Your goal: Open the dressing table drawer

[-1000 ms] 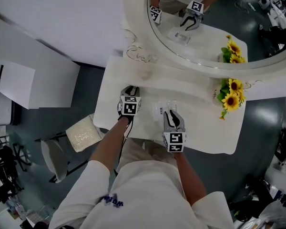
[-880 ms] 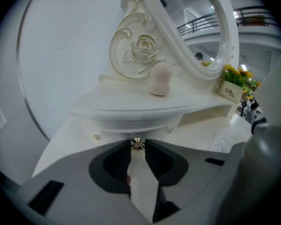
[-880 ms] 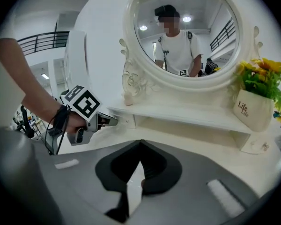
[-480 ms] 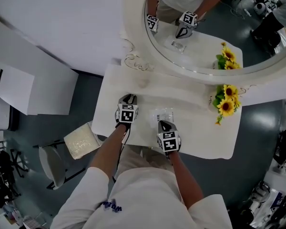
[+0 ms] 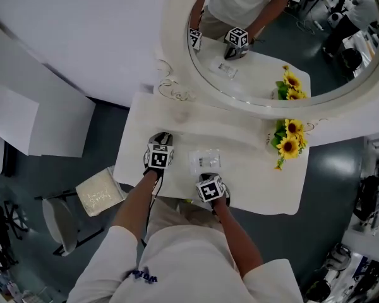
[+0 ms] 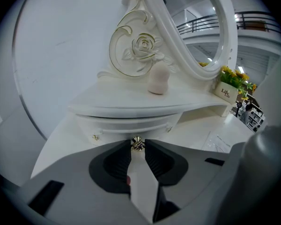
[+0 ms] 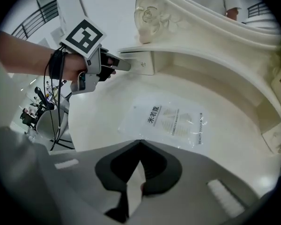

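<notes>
Looks down on a white bench under an oval mirror, with grey floor all round and a cushioned chair off to the left. Carries sunflowers at the right end and a clear packet near the middle. Against a second ago, finds the right claw drawn back off the packet toward the front edge, jaws together on nothing; finds the left claw where it was. Sets the drawer in the low raised tier at the bench's left rear, its brass knob pinched between the left claw's tips.
</notes>
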A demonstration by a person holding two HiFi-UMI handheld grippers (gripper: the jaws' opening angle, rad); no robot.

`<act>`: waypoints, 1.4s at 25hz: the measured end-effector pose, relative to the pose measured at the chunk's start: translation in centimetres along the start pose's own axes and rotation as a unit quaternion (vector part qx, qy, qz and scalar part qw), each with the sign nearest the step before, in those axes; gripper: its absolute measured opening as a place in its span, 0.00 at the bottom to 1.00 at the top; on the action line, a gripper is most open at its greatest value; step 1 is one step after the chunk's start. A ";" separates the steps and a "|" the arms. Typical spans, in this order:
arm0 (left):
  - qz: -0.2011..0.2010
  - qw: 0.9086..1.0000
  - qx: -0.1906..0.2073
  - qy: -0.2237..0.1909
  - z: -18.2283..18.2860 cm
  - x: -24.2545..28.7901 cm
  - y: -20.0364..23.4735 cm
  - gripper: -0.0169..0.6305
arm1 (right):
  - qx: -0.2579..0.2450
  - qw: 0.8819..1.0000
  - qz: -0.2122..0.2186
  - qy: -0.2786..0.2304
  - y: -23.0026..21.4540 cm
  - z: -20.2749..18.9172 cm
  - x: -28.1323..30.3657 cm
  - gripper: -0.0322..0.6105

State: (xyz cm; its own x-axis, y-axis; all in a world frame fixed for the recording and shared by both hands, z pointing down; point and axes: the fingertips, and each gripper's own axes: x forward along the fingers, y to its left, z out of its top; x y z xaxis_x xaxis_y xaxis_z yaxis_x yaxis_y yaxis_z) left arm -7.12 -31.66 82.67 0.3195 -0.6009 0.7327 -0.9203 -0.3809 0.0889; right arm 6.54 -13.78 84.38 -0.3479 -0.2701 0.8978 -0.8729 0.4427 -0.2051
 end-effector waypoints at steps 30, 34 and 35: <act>-0.029 0.999 -0.001 0.019 -1.3 -1.5 -0.4 0.17 | -0.020 0.993 0.015 0.117 -0.2 0.3 0.7 0.07; -0.036 0.999 0.004 0.021 -1.5 -1.7 -0.6 0.17 | -0.024 0.992 0.011 0.123 -0.2 0.3 0.7 0.07; -0.037 0.999 0.004 0.022 -1.6 -1.8 -0.6 0.17 | -0.024 0.992 0.010 0.123 -0.2 0.2 0.7 0.07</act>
State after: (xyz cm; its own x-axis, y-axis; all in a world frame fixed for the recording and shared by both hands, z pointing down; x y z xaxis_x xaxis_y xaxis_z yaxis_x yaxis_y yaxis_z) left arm -7.51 -29.28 82.38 0.3756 -0.5395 0.7535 -0.8927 -0.4292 0.1377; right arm 6.40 -14.22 84.95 -0.2653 -0.0470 0.9630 -0.8473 0.4881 -0.2095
